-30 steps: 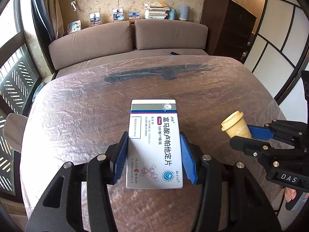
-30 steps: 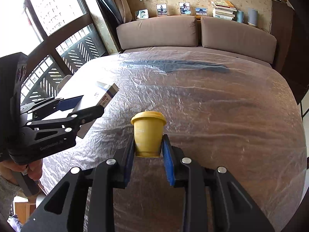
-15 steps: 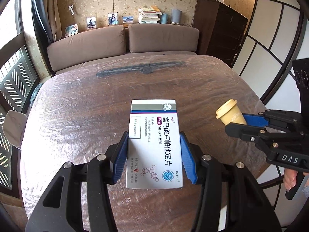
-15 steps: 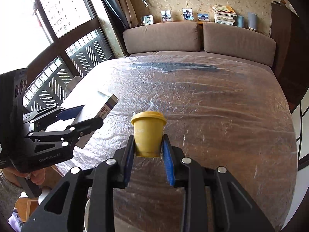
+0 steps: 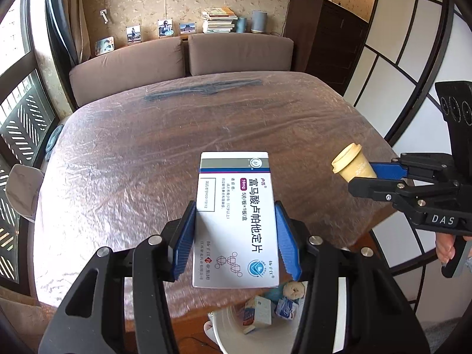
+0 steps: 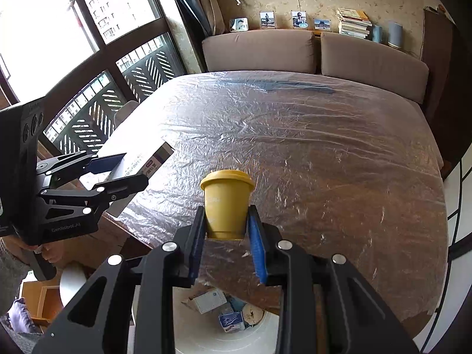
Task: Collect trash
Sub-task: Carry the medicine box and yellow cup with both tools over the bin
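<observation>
Your left gripper [image 5: 236,242] clamps the medicine box [image 5: 236,221], long axis pointing away; your right gripper [image 6: 227,236] clamps the yellow cup [image 6: 226,203]. The white bin [image 6: 236,339] sits directly below both — near the table edge — so release downward.

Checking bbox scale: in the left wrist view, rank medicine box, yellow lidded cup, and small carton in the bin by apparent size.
1. medicine box, largest, though nearest the camera.
2. yellow lidded cup.
3. small carton in the white bin, partly hidden, so its place below the cup is unsure.
</observation>
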`<state>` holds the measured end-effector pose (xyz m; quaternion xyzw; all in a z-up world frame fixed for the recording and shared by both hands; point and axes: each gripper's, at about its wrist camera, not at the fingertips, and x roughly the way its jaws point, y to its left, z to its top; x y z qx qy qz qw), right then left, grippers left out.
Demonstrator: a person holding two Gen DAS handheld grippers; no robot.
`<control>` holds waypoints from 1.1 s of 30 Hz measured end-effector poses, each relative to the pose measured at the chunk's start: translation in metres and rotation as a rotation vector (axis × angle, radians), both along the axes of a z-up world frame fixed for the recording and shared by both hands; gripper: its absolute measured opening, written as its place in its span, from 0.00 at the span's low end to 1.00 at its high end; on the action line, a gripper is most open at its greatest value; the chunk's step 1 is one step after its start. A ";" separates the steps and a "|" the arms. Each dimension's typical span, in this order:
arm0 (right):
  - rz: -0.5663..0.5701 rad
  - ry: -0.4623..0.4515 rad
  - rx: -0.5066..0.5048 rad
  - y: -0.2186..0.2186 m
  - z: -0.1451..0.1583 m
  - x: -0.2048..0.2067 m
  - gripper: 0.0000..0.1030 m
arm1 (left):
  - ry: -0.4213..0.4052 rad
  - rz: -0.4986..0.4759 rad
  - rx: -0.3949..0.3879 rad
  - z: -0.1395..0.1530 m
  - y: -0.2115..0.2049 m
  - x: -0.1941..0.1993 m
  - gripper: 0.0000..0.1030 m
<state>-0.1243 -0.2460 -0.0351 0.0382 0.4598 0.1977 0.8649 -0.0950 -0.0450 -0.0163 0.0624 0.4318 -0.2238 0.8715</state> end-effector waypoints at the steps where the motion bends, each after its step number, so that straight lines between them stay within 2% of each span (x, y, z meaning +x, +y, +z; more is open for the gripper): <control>1: 0.006 0.004 0.001 0.000 0.000 -0.004 0.28 | 0.006 -0.002 -0.004 0.000 0.001 -0.005 0.51; 16: 0.100 0.054 -0.015 0.004 -0.008 -0.061 0.28 | 0.069 -0.105 0.013 -0.013 0.001 -0.067 0.51; 22: 0.152 0.069 -0.048 0.009 -0.019 -0.082 0.28 | 0.107 -0.150 0.058 -0.031 -0.007 -0.091 0.51; 27: 0.171 0.103 -0.051 0.012 -0.032 -0.098 0.28 | 0.155 -0.179 0.065 -0.047 -0.012 -0.103 0.51; 33: 0.182 0.144 -0.089 0.015 -0.060 -0.111 0.28 | 0.202 -0.183 0.099 -0.074 -0.015 -0.107 0.51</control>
